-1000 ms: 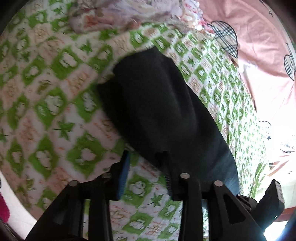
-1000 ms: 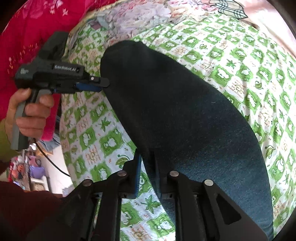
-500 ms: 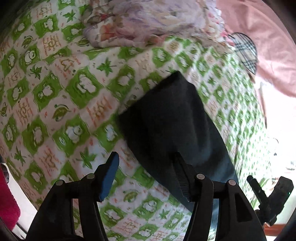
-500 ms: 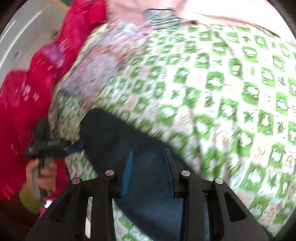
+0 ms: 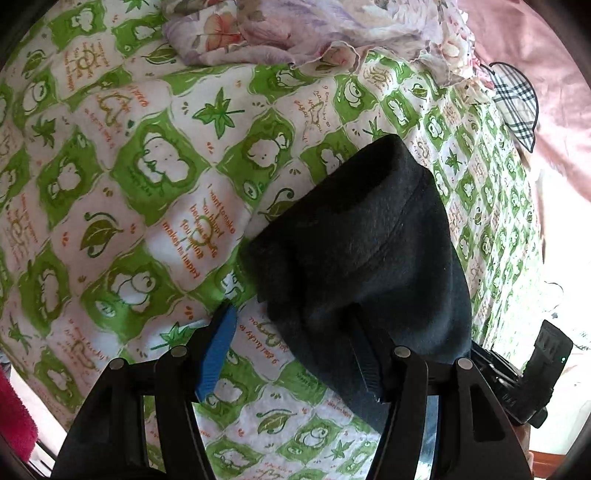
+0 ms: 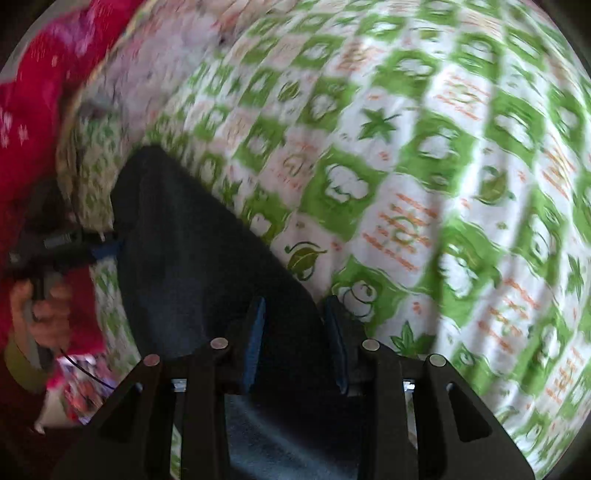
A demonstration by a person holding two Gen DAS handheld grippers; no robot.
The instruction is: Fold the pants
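Observation:
The dark blue-black pants (image 5: pixel 369 258) lie folded on a green-and-white patterned bedsheet (image 5: pixel 147 177). My left gripper (image 5: pixel 291 325) is open; its right finger rests on or under the pants' near edge, its blue-padded left finger (image 5: pixel 218 350) over the sheet. In the right wrist view, the pants (image 6: pixel 192 251) run from lower centre to upper left. My right gripper (image 6: pixel 295 314) is open, with the pants fabric between its blue pads. The left gripper (image 6: pixel 99 247) shows at the pants' left edge, held by a hand.
A floral cloth (image 5: pixel 295 29) lies bunched at the far end of the bed. A pink sheet with a plaid heart (image 5: pixel 517 99) is on the right. Red fabric (image 6: pixel 33 92) lies at the left in the right wrist view. The right wrist view is motion-blurred.
Both grippers opened wider. The left gripper moved nearer to the pants' end. The right gripper swung up and rightward across the bed, staying over the pants.

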